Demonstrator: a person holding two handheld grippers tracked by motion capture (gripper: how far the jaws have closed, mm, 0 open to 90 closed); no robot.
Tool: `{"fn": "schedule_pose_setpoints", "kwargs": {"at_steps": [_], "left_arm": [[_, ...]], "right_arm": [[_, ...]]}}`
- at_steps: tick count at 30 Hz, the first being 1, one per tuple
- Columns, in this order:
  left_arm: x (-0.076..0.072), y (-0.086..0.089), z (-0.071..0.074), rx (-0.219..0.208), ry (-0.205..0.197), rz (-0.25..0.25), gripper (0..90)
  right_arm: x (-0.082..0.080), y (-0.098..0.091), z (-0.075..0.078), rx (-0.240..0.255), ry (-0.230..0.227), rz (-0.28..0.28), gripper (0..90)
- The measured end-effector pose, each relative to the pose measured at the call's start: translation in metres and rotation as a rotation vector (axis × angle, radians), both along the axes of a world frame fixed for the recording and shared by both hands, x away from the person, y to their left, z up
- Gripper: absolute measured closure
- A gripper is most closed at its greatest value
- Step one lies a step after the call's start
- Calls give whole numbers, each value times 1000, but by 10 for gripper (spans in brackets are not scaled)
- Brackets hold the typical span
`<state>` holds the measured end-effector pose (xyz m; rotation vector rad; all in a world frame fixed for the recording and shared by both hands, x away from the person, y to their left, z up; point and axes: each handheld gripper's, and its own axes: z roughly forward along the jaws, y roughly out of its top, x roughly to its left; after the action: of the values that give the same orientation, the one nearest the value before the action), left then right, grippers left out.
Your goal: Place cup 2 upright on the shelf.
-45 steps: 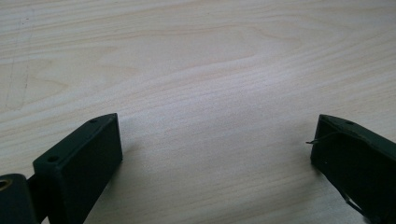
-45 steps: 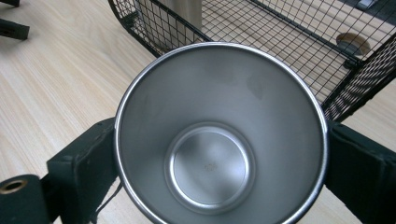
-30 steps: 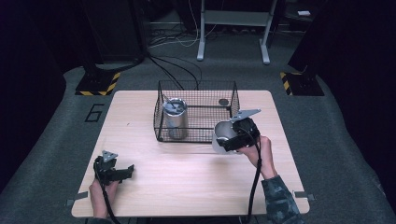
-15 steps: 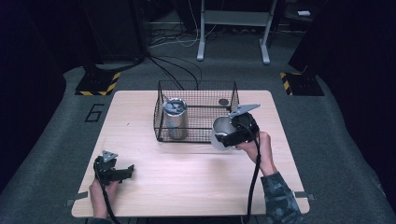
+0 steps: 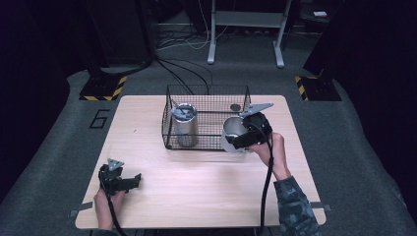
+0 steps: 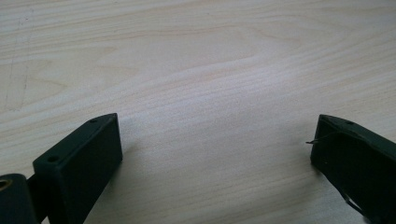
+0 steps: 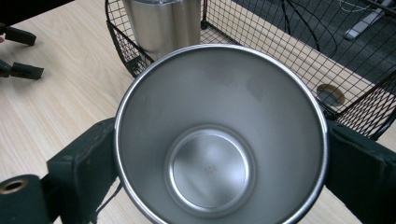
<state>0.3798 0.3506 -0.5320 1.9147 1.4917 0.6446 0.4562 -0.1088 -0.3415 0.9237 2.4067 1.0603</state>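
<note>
My right gripper (image 5: 239,137) is shut on an empty steel cup (image 7: 219,140), its jaws pressing the cup's sides; I look straight down into it. In the high view this steel cup (image 5: 232,132) hangs above the table at the front right corner of a black wire basket (image 5: 206,93). A second steel tumbler (image 5: 185,125) with a lid stands inside the wire basket (image 7: 327,60) at its left; the tumbler (image 7: 163,23) appears behind the held cup. My left gripper (image 5: 130,181) rests low at the table's front left, open; in the left gripper view its jaws stand wide apart over bare wood (image 6: 210,93).
The light wooden table (image 5: 196,191) has free room across its front and middle. A small round dark object (image 5: 235,107) lies in the basket's back right corner. Cables (image 5: 182,73) and a stand's legs are on the grey floor behind the table.
The right gripper has carried the steel cup a little up and toward the basket, and the cup's mouth now tips more upward. The left gripper has stayed put.
</note>
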Motion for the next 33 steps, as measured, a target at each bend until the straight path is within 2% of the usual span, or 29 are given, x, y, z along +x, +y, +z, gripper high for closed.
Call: {"fn": "schedule_pose_setpoints", "kwargs": {"at_steps": [2, 5, 9, 10, 11, 17, 20, 26, 27, 29, 30, 32, 33], "left_arm": [[0, 0, 0, 1, 0, 0, 21], [0, 0, 0, 0, 0, 0, 20], [0, 0, 0, 0, 0, 0, 20], [0, 0, 0, 0, 0, 0, 21], [0, 0, 0, 3, 0, -1, 20], [0, 0, 0, 0, 0, 0, 20], [0, 0, 0, 0, 0, 0, 20], [0, 0, 0, 0, 0, 0, 20], [0, 0, 0, 0, 0, 0, 20], [0, 0, 0, 0, 0, 0, 21], [0, 0, 0, 0, 0, 0, 20], [0, 0, 0, 0, 0, 0, 20], [0, 0, 0, 0, 0, 0, 20]], "right_arm": [[-1, 1, 1, 3, 16, -14, 59], [4, 2, 3, 0, -1, -2, 59], [8, 4, 8, 8, 12, -18, 59], [10, 4, 8, 8, -8, -7, 59], [9, 4, 10, 6, 15, -20, 59], [18, 6, 14, 3, -10, -16, 59], [22, 9, 16, -11, -11, -16, 59], [31, 12, 19, -7, -9, -31, 59], [33, 12, 19, -8, -33, -19, 59], [36, 14, 20, 8, -24, -33, 59], [38, 14, 21, -4, -16, -30, 59], [41, 17, 20, 3, -30, -36, 59], [43, 17, 20, -1, -20, -34, 59]]}}
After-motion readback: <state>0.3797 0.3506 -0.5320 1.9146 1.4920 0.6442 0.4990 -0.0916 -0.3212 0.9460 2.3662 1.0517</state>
